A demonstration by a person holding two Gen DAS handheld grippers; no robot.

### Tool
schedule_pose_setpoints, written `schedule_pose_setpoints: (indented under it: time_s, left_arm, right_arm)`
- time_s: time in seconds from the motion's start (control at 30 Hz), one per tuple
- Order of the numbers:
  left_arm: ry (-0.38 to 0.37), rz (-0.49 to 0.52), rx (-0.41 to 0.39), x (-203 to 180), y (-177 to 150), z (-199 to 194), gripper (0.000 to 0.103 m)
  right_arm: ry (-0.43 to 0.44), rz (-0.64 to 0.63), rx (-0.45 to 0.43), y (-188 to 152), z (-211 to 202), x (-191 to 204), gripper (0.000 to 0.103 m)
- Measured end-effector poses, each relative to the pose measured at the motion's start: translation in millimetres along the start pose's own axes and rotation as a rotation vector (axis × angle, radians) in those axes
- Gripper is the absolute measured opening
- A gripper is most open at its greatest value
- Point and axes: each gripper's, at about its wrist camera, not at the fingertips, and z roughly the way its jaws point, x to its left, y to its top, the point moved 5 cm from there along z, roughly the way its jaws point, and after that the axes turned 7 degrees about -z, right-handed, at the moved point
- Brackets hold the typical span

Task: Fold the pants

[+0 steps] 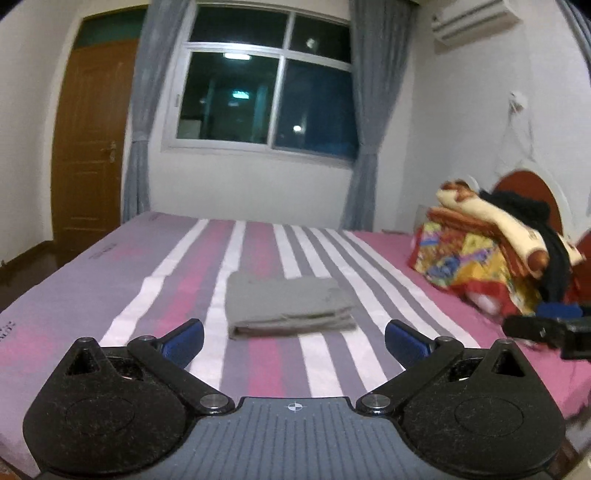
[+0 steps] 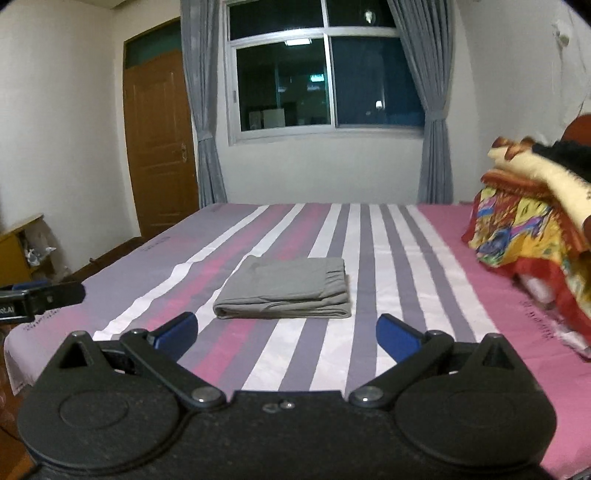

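Left wrist — striped bed (image 1: 155, 280), dark window (image 1: 266, 96)

Home bedroom. Big bed (image 2: 461, 258) with a striped pink/grey/white sheet fills the floor space. Quilts (image 2: 524, 229) piled at its right end against a red headboard (image 1: 528, 188). Far wall: window (image 2: 325, 81), dark outside, grey curtains (image 2: 432, 110) tied back on both sides. Wooden door (image 2: 162, 147) at left. Wall AC unit (image 1: 476, 18) up top right. Small yellow cabinet (image 2: 14, 251) by the left wall.
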Motion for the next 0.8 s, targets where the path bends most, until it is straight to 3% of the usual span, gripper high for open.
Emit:
schedule_pose_setpoints:
  time_s: [0.37, 0.8]
  left_arm:
    - [-0.019, -0.042, -0.026, -11, -18, -73, 0.103]
    - [-0.004, -0.049, -0.029, 4, -13, -66, 0.103]
  right_arm:
    - [-0.045, -0.035, -0.069, -10, -76, 14, 0.103]
    - [-0.037, -0.058, -0.089, -6, -78, 31, 0.103]
